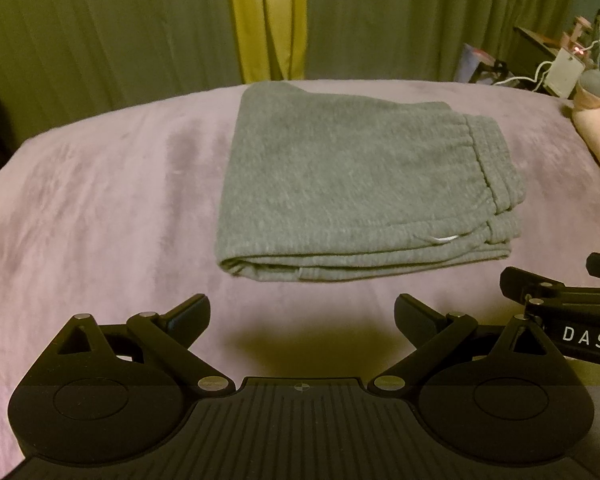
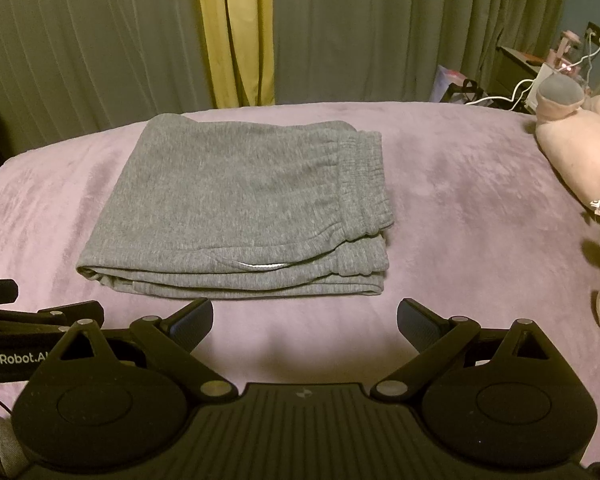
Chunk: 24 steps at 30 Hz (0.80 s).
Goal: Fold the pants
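Grey pants [image 1: 356, 184] folded into a thick flat rectangle on the purple blanket [image 1: 100, 208].
They lie just ahead of both claws, left [image 1: 302, 316] and right [image 2: 305, 318], each spread wide and holding nothing.

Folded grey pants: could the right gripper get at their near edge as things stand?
Probably yes: the right gripper is open, and only bare purple blanket lies between it and the pants.

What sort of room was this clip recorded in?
Most likely a bedroom: folded grey sweatpants lie on a lilac plush bedspread, a pale pink stuffed toy sits at the bed's right edge, and long green curtains hang behind.
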Motion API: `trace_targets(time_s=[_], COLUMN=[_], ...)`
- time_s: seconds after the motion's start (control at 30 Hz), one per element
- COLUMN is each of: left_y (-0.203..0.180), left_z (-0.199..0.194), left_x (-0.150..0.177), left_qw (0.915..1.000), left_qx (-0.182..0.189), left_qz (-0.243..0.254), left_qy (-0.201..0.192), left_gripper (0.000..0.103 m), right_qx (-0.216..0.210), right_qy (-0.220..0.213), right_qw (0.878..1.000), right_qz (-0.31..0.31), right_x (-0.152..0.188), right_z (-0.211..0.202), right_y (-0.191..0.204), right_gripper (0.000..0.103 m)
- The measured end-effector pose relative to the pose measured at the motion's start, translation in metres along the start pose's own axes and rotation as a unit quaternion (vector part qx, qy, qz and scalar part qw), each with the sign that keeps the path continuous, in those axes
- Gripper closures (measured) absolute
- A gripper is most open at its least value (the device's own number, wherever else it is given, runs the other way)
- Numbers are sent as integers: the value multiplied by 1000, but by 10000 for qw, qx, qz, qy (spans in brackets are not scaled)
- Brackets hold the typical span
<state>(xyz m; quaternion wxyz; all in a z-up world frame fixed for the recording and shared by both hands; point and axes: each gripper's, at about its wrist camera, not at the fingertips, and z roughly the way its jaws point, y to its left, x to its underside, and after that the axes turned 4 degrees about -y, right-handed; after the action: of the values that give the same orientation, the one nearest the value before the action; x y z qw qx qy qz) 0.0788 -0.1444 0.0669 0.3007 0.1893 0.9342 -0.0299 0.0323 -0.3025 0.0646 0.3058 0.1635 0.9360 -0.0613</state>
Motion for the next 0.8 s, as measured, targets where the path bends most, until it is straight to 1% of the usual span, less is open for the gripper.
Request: trace_targets(time_s=[0.8], left_y=[-3], left_z=[3], left_x=[-3], left_qw=[10000], left_qx=[-27], left_qz=[56], left_qy=[24], left_gripper=[2], right_qx=[-31], right_qy=[41], right_qw=[10000], right_qz=[49], right_x=[1], right_z=[5], right_y=[-3], right_gripper=[4])
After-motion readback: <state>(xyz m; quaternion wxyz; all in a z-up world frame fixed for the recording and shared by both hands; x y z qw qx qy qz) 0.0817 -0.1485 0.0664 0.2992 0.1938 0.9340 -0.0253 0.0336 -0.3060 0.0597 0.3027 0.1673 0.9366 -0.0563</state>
